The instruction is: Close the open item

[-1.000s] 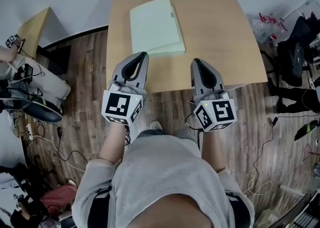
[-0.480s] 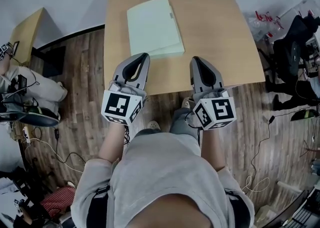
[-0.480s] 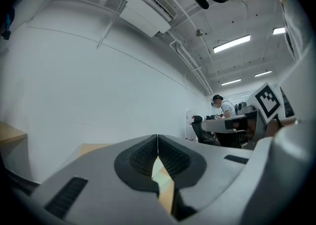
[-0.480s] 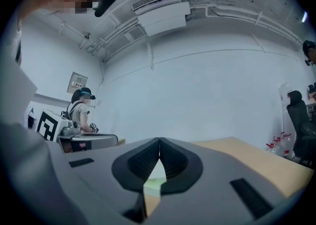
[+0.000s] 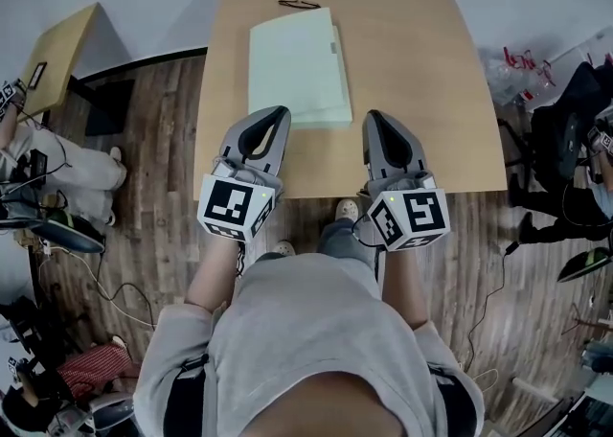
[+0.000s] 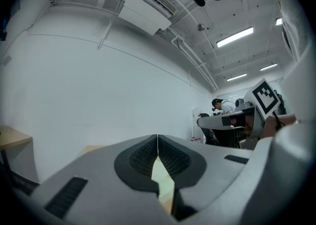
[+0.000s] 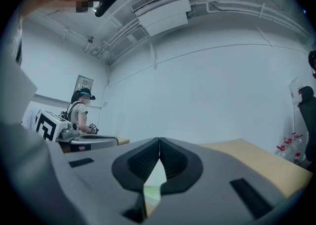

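From the head view, a pale green folder (image 5: pixel 297 61) is seen lying flat on the far half of the desk (image 5: pixel 412 71), its cover laid over the layers beneath. A thin dark object (image 5: pixel 300 4) is seen just beyond it. The left gripper (image 5: pixel 279 111) and the right gripper (image 5: pixel 371 116) are held side by side over the near edge. The left one's tip is just at the folder's near corner.

Only the gripper views settle the jaws. Those of the left gripper (image 6: pixel 157 142) are pressed together with nothing between them, and those of the right gripper (image 7: pixel 159 145) likewise. Below each tip only a sliver of the folder is shown. A second person (image 7: pixel 81 110) is caught in the background there.
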`<state>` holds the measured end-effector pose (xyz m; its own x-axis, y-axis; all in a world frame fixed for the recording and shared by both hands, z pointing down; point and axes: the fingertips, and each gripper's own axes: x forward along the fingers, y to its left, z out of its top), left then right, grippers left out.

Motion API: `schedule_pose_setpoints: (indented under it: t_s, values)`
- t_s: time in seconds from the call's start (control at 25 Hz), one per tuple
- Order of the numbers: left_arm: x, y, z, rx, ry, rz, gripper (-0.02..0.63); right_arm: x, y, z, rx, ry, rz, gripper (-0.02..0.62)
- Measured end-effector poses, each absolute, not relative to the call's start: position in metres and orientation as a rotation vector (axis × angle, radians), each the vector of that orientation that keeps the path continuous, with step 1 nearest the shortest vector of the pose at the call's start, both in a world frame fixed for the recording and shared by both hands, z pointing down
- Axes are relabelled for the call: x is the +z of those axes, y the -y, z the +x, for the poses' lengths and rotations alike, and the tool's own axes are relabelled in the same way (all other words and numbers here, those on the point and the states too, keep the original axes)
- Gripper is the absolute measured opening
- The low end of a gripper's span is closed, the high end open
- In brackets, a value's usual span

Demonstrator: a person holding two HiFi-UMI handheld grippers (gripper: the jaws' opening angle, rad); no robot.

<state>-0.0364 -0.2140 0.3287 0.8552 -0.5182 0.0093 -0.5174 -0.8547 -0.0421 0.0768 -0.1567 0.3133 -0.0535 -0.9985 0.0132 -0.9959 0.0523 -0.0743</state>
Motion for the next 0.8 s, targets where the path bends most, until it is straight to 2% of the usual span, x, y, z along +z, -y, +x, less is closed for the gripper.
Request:
schedule_pose_setpoints:
  t_s: [0.68,0.8]
  values:
    - [0.36,0.259,0.047,-0.146,-1.025,-2.94,0.02,0.318,0.234,0.163,-0.15,-2.438,-1.91,0.009]
    - [0.369,0.264,0.064,-0.181,-1.013,-2.948,0.071,0.322,0.248,0.177,-0.167,-2.473,-1.866,0.009]
